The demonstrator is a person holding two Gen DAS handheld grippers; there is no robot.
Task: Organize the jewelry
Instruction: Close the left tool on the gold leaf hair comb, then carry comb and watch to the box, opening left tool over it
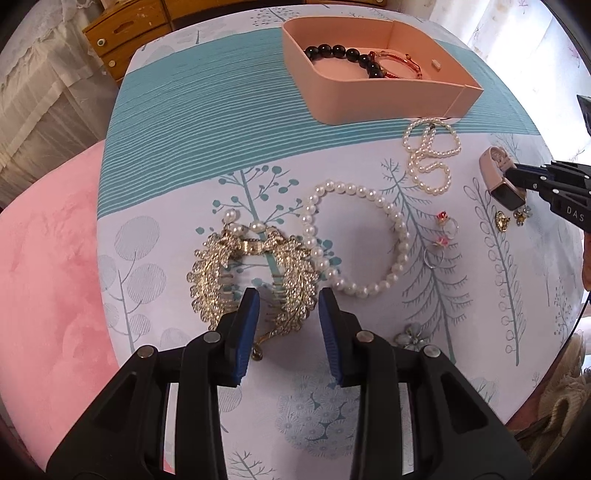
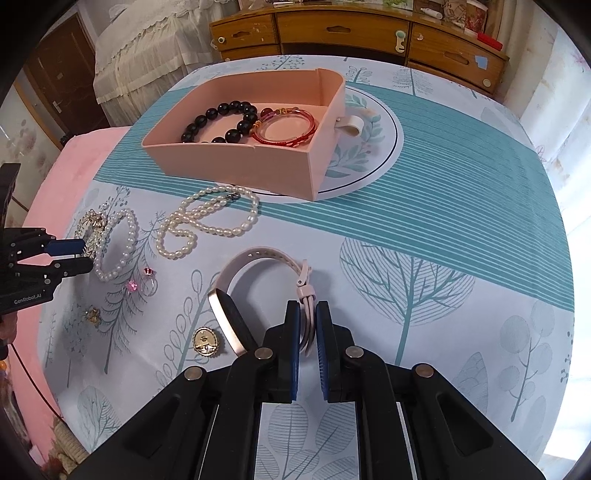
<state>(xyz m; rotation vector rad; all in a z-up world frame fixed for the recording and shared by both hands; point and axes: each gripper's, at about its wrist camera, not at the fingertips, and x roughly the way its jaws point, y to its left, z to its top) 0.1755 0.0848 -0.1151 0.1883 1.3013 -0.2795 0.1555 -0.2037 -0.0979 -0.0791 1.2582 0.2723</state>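
A pink tray (image 1: 373, 105) (image 2: 236, 164) holds a black bead bracelet (image 2: 221, 120) and a red bangle (image 2: 284, 129). My left gripper (image 1: 289, 301) is open, its fingers astride one wing of a gold rhinestone hair comb (image 1: 218, 273) on the tablecloth. My right gripper (image 2: 307, 314) is shut on the strap of a pink smartwatch (image 2: 258, 258), also seen in the left wrist view (image 1: 500, 177). A pearl bracelet (image 1: 354, 236) and a pearl necklace (image 2: 210, 221) lie between the comb and the tray.
Two pink-stone rings (image 1: 445, 230), a gold brooch (image 2: 205, 341), a small flower earring (image 2: 92, 315) and a pale flower piece (image 1: 410, 338) lie loose on the cloth. A pink cushioned seat (image 1: 48, 258) is at the left. A wooden dresser (image 2: 354, 33) stands behind the table.
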